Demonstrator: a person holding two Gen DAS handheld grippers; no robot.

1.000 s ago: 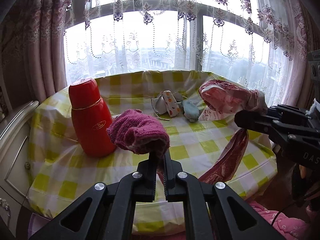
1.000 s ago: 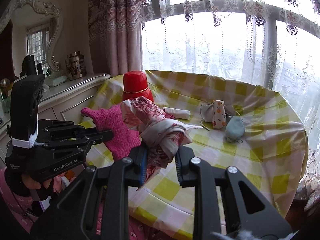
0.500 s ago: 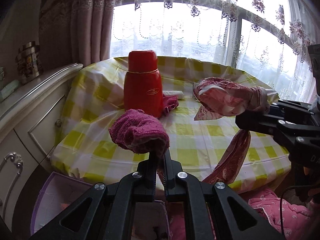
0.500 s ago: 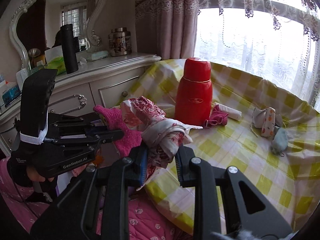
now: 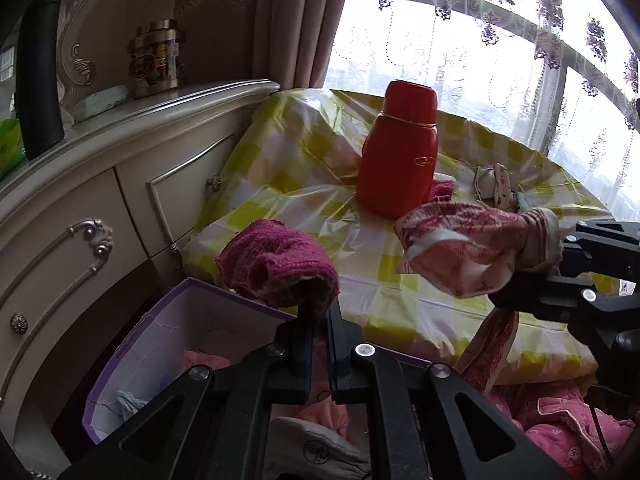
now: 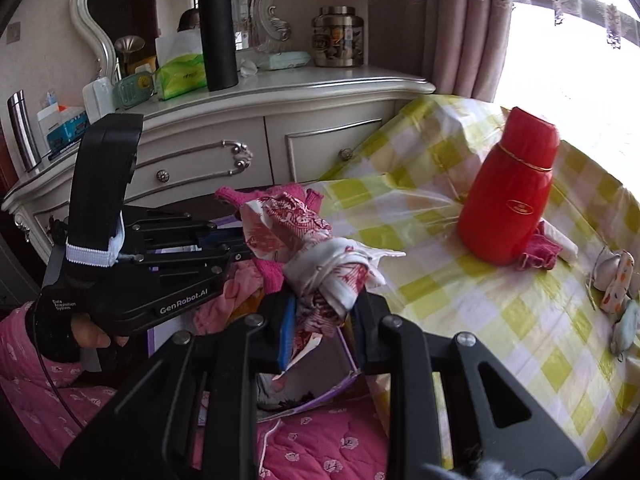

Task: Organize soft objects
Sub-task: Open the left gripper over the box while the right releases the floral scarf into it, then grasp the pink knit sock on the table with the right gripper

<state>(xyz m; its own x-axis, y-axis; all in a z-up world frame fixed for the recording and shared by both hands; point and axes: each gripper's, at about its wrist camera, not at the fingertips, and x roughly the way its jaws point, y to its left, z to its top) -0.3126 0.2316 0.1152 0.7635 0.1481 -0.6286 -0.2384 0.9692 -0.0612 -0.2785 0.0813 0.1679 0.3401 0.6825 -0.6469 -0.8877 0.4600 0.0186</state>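
Both grippers have swung off the checked table toward the dresser since the earlier frame. Now the left gripper (image 5: 320, 316), clamped on a magenta knit glove (image 5: 276, 270), hangs over a purple-edged box (image 5: 132, 344) just below it. Beside it, the right gripper (image 6: 322, 312) pinches a red-and-white patterned cloth (image 6: 312, 248); a red flask (image 6: 510, 196) stands ahead to its right.

R gripper (image 6: 323, 320): clamped on red-white patterned cloth (image 6: 320, 256) | L gripper (image 6: 224, 246): pinching magenta knit glove (image 6: 276, 196), beside it | red flask (image 6: 510, 200): upright on checked table (image 6: 460, 300), nr its dresser-side edge | purple box (image 6: 316, 380): below grippers
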